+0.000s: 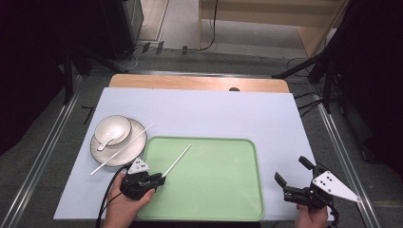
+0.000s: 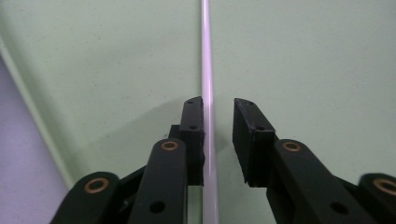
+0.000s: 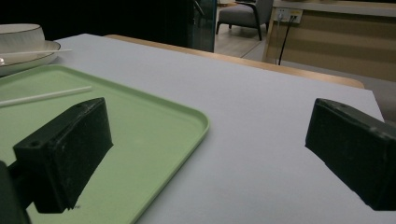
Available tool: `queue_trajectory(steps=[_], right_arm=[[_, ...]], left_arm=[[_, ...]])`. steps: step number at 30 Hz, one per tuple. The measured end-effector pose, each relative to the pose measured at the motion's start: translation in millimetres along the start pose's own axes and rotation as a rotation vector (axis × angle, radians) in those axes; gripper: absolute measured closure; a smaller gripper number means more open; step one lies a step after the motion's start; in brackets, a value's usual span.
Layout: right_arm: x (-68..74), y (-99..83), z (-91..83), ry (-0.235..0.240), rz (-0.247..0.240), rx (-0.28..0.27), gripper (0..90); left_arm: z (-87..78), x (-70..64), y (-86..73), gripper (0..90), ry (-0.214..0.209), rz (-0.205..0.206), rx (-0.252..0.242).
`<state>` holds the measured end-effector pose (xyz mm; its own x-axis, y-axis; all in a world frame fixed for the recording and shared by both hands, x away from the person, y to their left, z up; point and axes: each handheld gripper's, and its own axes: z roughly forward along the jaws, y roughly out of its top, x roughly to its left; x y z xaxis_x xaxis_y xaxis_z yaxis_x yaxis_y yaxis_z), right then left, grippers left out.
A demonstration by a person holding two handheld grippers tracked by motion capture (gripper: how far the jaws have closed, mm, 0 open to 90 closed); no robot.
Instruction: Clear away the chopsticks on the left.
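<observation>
At the near edge of the white-covered table (image 1: 204, 107), the left gripper (image 1: 159, 179) is seen over the near left part of the pale green rectangular plastic tray (image 1: 214, 190). In the left gripper view, a thin white chopstick (image 2: 207, 93) is found lying on the tray floor and passing between the jaws; one pad (image 2: 192, 122) is touching it, while the other stands slightly off, so the jaws are parted narrowly and not clamped on it. The right gripper (image 1: 292, 173) is held beyond the tray's right edge, above the bare table, with its jaws spread wide. Farther off, at the left, a round cream ceramic plate (image 1: 135, 145) is observed carrying a small cream bowl (image 1: 113, 129) with a white spoon (image 1: 107, 141) in it. A second white chopstick (image 1: 122, 149) is laid across the plate.
</observation>
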<state>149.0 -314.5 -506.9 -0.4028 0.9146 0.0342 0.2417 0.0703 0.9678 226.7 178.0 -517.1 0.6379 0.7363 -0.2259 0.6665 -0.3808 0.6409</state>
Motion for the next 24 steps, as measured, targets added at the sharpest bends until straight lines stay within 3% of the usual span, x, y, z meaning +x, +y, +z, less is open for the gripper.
queue_trajectory(steps=[2,5,6,7,8,10,13,18,24], right_arm=[[-0.2,0.0,-0.6,-0.003,0.001,-0.003,0.5],[-2.0,0.0,-1.1,-0.008,0.000,-0.002,0.5],[-3.7,0.1,-2.5,-0.015,0.007,-0.005,0.5],[-3.7,0.1,-2.5,-0.015,0.007,-0.005,0.5],[-4.4,-0.2,-3.0,-0.014,0.009,-0.008,0.5],[-5.5,-0.9,-3.7,-0.015,0.015,-0.006,0.5],[-6.0,-1.5,-3.2,-0.012,0.016,-0.002,0.5],[-5.6,-2.2,-2.8,-0.007,0.007,0.005,0.5],[-6.3,-2.7,-2.1,-0.006,0.016,0.007,0.5]], left_arm=[[-0.1,1.2,2.0,70.1,-0.014,-0.014,0.002],[-1.6,4.4,12.3,71.5,-0.017,-0.036,-0.037],[-0.7,3.5,16.7,81.6,-0.013,-0.022,-0.044],[1.3,1.3,19.7,81.6,0.005,-0.004,-0.048],[5.3,-2.3,24.0,89.3,0.028,0.032,-0.040],[19.1,-10.0,32.4,90.0,0.028,0.101,-0.016],[34.8,-15.4,38.5,90.0,0.013,0.115,0.010],[38.5,-14.3,38.2,90.0,0.088,0.090,0.013],[25.1,3.6,32.1,90.0,0.155,0.027,0.004]])
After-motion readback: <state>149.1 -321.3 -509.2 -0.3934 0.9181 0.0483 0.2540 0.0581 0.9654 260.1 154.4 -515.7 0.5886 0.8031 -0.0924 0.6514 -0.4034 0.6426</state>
